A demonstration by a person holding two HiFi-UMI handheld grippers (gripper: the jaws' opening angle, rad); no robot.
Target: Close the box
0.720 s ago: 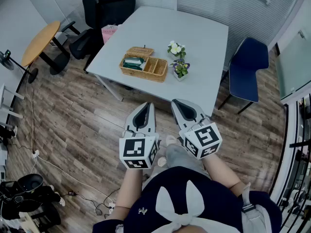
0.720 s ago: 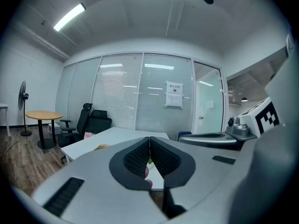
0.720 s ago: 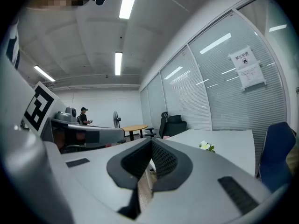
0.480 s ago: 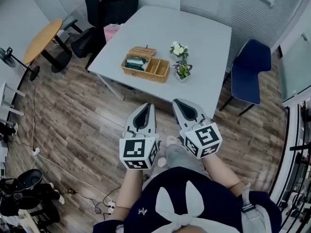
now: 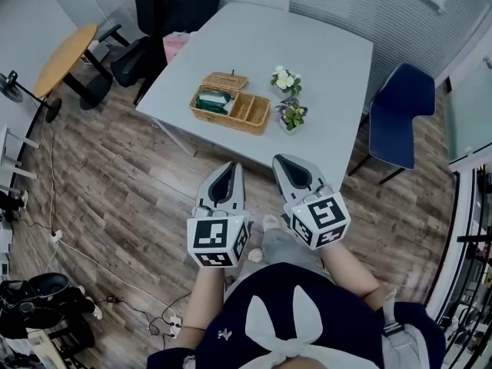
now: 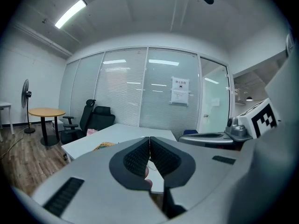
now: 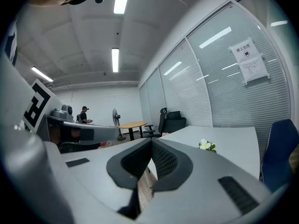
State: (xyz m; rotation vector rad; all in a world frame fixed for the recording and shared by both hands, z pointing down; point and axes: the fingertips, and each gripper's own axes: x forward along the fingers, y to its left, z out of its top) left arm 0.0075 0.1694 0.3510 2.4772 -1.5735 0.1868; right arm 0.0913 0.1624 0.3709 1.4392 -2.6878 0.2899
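Note:
A woven wicker box (image 5: 230,104) lies on the grey table (image 5: 323,68), its small lid (image 5: 223,81) raised at the far left and a green thing in the left compartment. In the left gripper view only the box's corner (image 6: 105,145) shows past the jaws. My left gripper (image 5: 229,165) and right gripper (image 5: 278,161) hang side by side above the floor, well short of the table's near edge. Both are shut with nothing between the jaws, as seen on the left gripper (image 6: 149,139) and the right gripper (image 7: 151,142).
Two small pots of flowers (image 5: 286,97) stand just right of the box. A blue chair (image 5: 398,114) is at the table's right, black office chairs (image 5: 163,6) at its far left, a round wooden table (image 5: 63,48) beyond. Cables and gear (image 5: 46,298) lie on the floor left.
The table and box have slid slightly in the head view as the head shifted. Both grippers stay side by side and shut.

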